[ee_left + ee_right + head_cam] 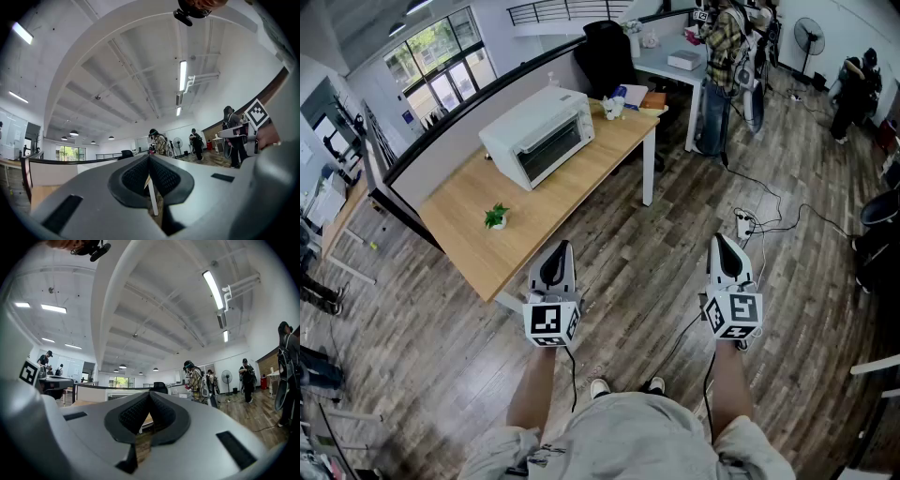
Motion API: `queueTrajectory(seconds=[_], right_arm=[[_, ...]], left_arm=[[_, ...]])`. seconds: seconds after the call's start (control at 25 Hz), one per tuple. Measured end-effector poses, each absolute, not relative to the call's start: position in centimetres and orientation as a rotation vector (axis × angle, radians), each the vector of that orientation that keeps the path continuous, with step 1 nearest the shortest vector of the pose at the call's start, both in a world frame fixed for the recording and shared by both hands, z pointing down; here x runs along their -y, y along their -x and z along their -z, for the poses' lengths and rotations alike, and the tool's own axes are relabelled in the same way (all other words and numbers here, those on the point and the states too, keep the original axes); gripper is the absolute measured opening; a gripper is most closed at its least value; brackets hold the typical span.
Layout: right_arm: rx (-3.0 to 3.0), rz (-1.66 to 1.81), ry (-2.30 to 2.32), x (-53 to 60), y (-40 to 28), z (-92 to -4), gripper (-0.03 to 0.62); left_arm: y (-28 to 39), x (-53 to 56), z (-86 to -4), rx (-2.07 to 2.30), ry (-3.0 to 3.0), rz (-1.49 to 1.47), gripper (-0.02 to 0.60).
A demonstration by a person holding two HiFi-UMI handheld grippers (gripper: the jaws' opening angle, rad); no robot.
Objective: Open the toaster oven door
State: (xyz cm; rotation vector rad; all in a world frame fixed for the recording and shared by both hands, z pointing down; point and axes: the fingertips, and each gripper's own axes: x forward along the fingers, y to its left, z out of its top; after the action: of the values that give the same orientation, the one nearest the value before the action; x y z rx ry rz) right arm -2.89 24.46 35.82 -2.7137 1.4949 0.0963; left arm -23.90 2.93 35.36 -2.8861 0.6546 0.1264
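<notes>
A white toaster oven (pixel 540 136) with a dark glass door stands on the far half of a wooden table (pixel 548 202), its door closed. My left gripper (pixel 559 251) hovers over the floor just off the table's near corner, jaws shut and empty. My right gripper (pixel 725 245) hangs further right over the wooden floor, also shut with nothing in it. Both are well short of the oven. In the left gripper view the jaw tips (pixel 149 158) meet; in the right gripper view the tips (pixel 150 394) meet too, with the table (pixel 146 420) showing faintly beyond.
A small potted plant (pixel 496 217) sits on the table's near part. Cups and books (pixel 630 98) lie at its far end, by a black chair (pixel 607 56). Cables and a power strip (pixel 744 225) lie on the floor ahead of my right gripper. People stand at the back right (pixel 724 66).
</notes>
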Motion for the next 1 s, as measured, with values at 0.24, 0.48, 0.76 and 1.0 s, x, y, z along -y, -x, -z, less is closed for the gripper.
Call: queueTrajectory(seconds=[0.24, 0.48, 0.76, 1.0], right_arm=[[-1.492, -0.046, 2.702, -25.3, 2.1, -37.2, 0.023], [-1.421, 0.011, 2.684, -27.9, 0.3, -38.9, 0.023], [-1.332, 0.061, 2.695, -33.5, -3.2, -40.6, 0.023], [-1.249, 0.098, 2.723, -39.0, -6.1, -42.1, 0.023]], left_arm=[[22.9, -3.9, -36.0, -0.656, 2.887, -0.101, 0.014], [21.2, -5.6, -37.2, -0.656, 2.908, -0.057, 0.014], [16.6, -9.8, -37.7, -0.587, 2.939, -0.043, 0.014], [13.0, -13.5, -38.5, -0.523, 2.949, -0.025, 0.014]])
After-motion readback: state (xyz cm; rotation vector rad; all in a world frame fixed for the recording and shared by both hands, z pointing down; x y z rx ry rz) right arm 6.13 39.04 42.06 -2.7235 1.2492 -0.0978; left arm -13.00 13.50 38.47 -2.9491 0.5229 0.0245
